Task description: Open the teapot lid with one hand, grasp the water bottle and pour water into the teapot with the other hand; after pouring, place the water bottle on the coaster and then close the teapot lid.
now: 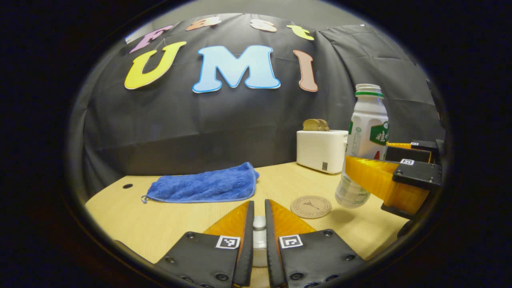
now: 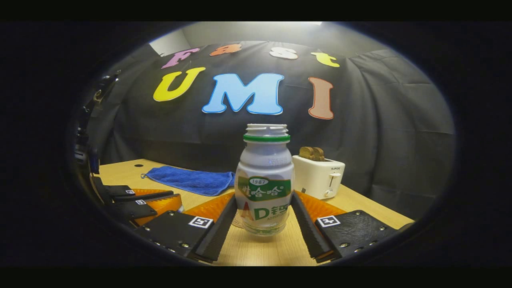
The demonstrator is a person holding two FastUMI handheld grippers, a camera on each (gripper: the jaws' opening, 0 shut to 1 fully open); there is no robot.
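Both grippers are in my hands. On the right gripper (image 2: 264, 218) the two fingers press against the sides of the water bottle (image 2: 264, 188), which stands upright between them, lifted clear of the wooden table (image 2: 256, 250); its mouth is uncapped. In the left gripper view the same bottle (image 1: 365, 144) hangs just above and to the right of the round coaster (image 1: 311, 207), not touching it, with my right gripper (image 1: 386, 182) clamped around its lower half.

My left gripper (image 1: 259, 230) is nearly closed, its fingers gripping a small pale knob (image 1: 259, 223) between them. I take it for the teapot lid's knob, but the fingers cover most of it and the pot below is cut off, so I cannot be sure.

Farther back lie a folded blue towel (image 1: 208, 186) and a white toaster (image 1: 321, 150) with bread slices (image 1: 315, 125) standing in it. From the right gripper view the left gripper (image 2: 138, 204) shows at the left edge, partly cut off.
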